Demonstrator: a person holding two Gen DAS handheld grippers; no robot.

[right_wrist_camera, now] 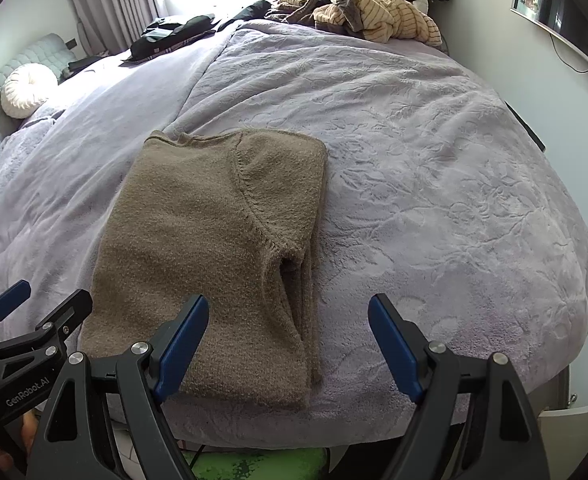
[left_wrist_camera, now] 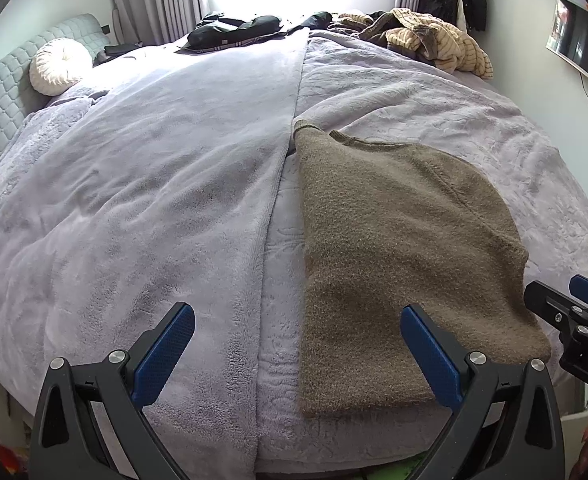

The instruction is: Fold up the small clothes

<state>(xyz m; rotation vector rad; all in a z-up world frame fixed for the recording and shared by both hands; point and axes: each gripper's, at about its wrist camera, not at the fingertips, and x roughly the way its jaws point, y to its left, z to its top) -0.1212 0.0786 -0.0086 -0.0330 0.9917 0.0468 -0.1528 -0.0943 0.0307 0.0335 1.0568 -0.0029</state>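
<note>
Brown knit sweater (right_wrist_camera: 213,248) flat near front edge of lilac blanket (right_wrist_camera: 434,160), sleeves already tucked in, long panel shape.

Left gripper (left_wrist_camera: 298,344) released, jaws wide, nothing between; hovers over sweater's left hem corner. Right gripper (right_wrist_camera: 287,340) likewise wide, empty, above right hem where folded layers stack.

Risks:
- Pinching only top layer at right hem: tucked sleeve slides out.
- Snagging plush blanket along with knit.
- Uneven lift from 2 corners: skewed fold.
- Hem close to bed edge: slipping off.

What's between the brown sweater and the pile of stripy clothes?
Only bare purple blanket between the sweater and the pile, seen in the right wrist view.
</note>
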